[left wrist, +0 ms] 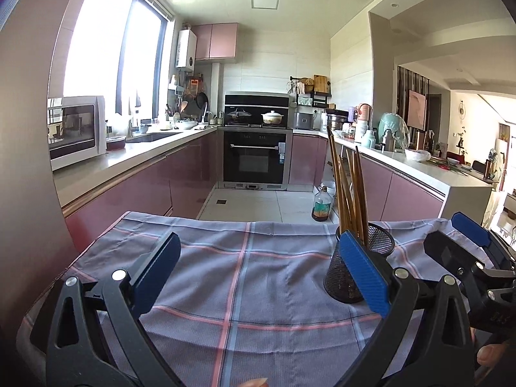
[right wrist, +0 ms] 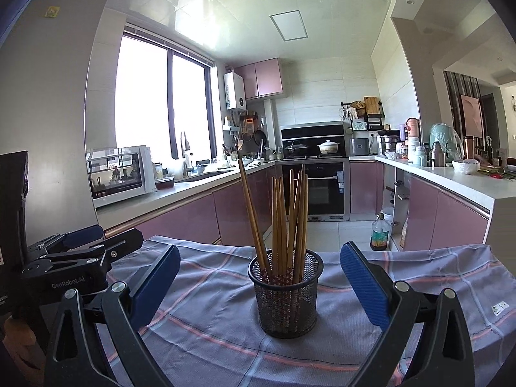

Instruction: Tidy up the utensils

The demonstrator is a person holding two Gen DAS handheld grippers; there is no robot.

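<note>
A black mesh cup (right wrist: pixel 285 293) stands upright on a checked grey cloth (right wrist: pixel 209 329). Several brown wooden chopsticks (right wrist: pixel 283 213) stand in it, tips up. My right gripper (right wrist: pixel 259 285) is open and empty, its blue pads on either side of the cup and a little short of it. In the left wrist view the cup (left wrist: pixel 362 264) sits at the right, partly behind my left gripper's right pad (left wrist: pixel 362 274). My left gripper (left wrist: pixel 258 274) is open and empty over bare cloth (left wrist: pixel 245 277). The right gripper (left wrist: pixel 464 242) shows at the far right.
The cloth covers a small table with its far edge (left wrist: pixel 258 222) facing a kitchen floor. A bottle (left wrist: pixel 321 204) stands on the floor beyond. Pink cabinets and counters run along both sides. The left gripper (right wrist: pixel 80 245) shows at the left of the right wrist view.
</note>
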